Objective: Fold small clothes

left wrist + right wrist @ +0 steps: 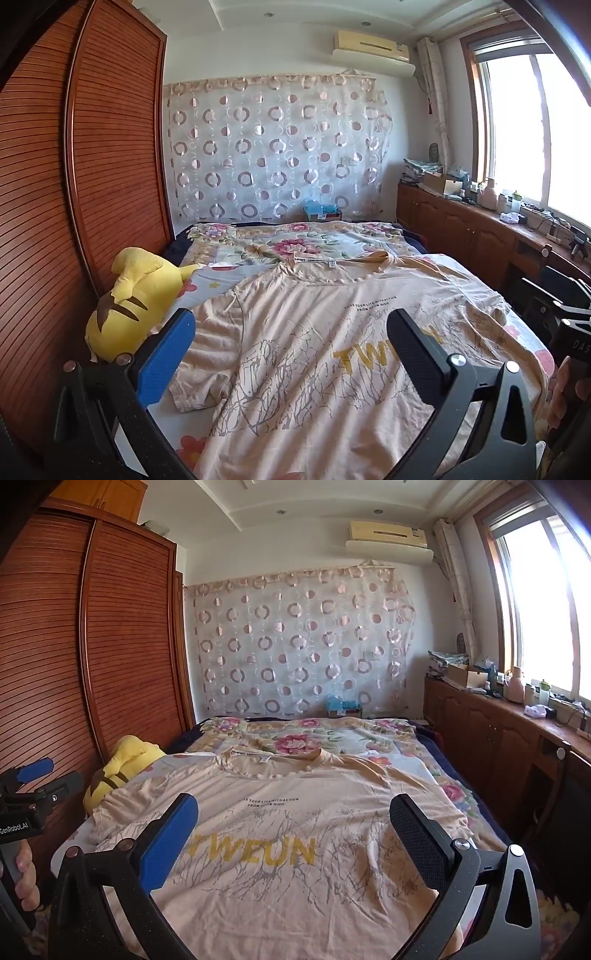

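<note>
So the peach t-shirt (295, 834) is lying face up and spread flat across the bed (417, 746), collar toward the far edge, hem at the near edge. Both tongs, left (291, 354) and right (293, 838), are released, gaping wide, hovering over it with nothing held. Looks like thin, floppy cotton, super light and already wrinkly, so it'll sag and bunch. I'd pinch it at the shoulder seams or the sleeve (207, 354) by the left edge near the yellow plush (129, 302).

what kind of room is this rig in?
Almost certainly a home bedroom: a bed with floral bedding, a louvred wooden wardrobe beside it, and a yellow plush toy by the spread-out T-shirt.
</note>
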`<state>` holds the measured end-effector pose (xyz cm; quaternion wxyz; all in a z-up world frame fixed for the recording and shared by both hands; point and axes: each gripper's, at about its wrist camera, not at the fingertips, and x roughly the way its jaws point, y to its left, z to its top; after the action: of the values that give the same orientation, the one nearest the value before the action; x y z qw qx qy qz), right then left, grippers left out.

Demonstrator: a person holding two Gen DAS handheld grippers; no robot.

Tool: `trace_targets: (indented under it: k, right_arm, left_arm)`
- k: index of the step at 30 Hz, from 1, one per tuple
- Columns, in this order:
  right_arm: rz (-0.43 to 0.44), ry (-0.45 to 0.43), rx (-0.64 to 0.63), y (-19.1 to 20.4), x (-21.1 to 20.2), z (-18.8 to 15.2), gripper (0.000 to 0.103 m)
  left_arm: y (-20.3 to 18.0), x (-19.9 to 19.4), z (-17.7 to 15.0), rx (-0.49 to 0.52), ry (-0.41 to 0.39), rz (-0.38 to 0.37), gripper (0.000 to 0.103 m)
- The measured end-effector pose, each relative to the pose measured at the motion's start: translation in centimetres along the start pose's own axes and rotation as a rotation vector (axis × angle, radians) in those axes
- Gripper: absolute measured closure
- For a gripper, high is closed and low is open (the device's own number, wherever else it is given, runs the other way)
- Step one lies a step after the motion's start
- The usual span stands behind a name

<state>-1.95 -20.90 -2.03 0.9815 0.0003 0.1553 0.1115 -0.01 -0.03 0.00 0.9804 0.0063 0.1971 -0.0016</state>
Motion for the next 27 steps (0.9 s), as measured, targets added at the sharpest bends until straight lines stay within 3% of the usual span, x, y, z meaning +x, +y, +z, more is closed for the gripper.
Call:
trace_targets:
  k: [27]
  right_arm:
    - [0.006, 0.000, 0.013, -0.20, 0.23, -0.12, 0.000]
  left_arm:
    - [0.03, -0.01, 0.00, -0.005, -0.001, -0.001, 0.000]
